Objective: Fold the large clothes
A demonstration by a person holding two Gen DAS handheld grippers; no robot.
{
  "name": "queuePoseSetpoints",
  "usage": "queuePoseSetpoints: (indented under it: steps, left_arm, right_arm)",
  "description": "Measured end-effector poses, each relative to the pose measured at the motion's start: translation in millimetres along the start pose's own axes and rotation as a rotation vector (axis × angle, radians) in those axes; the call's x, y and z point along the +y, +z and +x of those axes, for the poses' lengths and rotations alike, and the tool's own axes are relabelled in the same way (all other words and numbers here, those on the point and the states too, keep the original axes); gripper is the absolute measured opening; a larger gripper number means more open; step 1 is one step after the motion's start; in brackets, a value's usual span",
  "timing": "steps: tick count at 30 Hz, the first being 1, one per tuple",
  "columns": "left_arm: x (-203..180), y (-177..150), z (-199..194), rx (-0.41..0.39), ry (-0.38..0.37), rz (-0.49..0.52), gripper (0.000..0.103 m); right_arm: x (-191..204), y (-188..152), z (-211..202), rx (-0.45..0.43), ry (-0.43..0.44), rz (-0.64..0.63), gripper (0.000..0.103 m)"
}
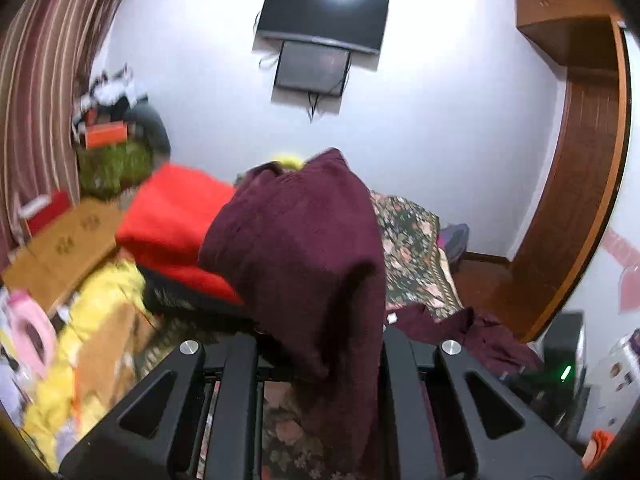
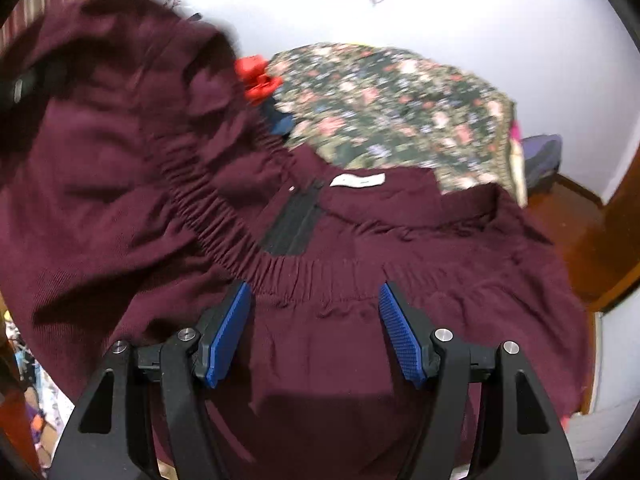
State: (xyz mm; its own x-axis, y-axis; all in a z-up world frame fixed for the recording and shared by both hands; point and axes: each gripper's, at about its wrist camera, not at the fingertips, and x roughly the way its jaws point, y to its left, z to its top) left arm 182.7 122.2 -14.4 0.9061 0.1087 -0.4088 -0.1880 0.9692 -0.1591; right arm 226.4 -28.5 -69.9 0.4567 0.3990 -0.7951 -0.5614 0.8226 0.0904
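Right wrist: one maroon garment (image 2: 320, 360), two blue pads (image 2: 226, 336)

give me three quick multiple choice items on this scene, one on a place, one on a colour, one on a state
1. Where is the white label on the maroon garment?
A. beside the black zipper, at the waistband
B. on the wall
C. on the red fabric

2. What colour are the pads of the right claw?
A. green
B. blue
C. white

3. What state is the left claw in?
A. wide open with nothing in it
B. out of view
C. shut on a fold of the maroon garment

Answers:
1. A, the label sits just right of the top of the black zipper in the right wrist view.
2. B, both ribbed pads are blue.
3. C, the maroon cloth hangs bunched between its fingers in the left wrist view.
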Motion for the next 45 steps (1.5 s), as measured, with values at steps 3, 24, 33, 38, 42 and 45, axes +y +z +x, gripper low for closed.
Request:
queuePoseSetpoints:
  steps: [3, 24, 33, 38, 42, 45]
  left_arm:
    - [-5, 6, -2, -0.002, 0.031, 0.027, 0.013]
    - [-147, -10, 45, 0.071, -0.166, 0.203, 0.013]
    - [-235, -95, 65, 0.338, -0.363, 0.389, 0.014]
    - [-237, -106, 60, 0.377, -0.364, 0.412, 0.025]
    - [-231, -97, 49, 0.414, -0.398, 0.381, 0.052]
    - [-219, -87, 34, 0.399, -0.415, 0.353, 0.058]
  right_arm:
    - [23, -5, 21, 0.063, 0.079, 0.036, 0.063]
    - [-103, -28, -65, -0.090, -0.037, 0.241, 0.063]
    - [-155, -73, -100, -0.056, -0.239, 0.278, 0.063]
    - [-158, -83, -116, -0.060, -0.246, 0.265, 0.063]
    - [-155, -79, -125, -0.089, -0.236, 0.248, 0.063]
    - [-155, -78, -130, -0.105, -0.228, 0.244, 0.063]
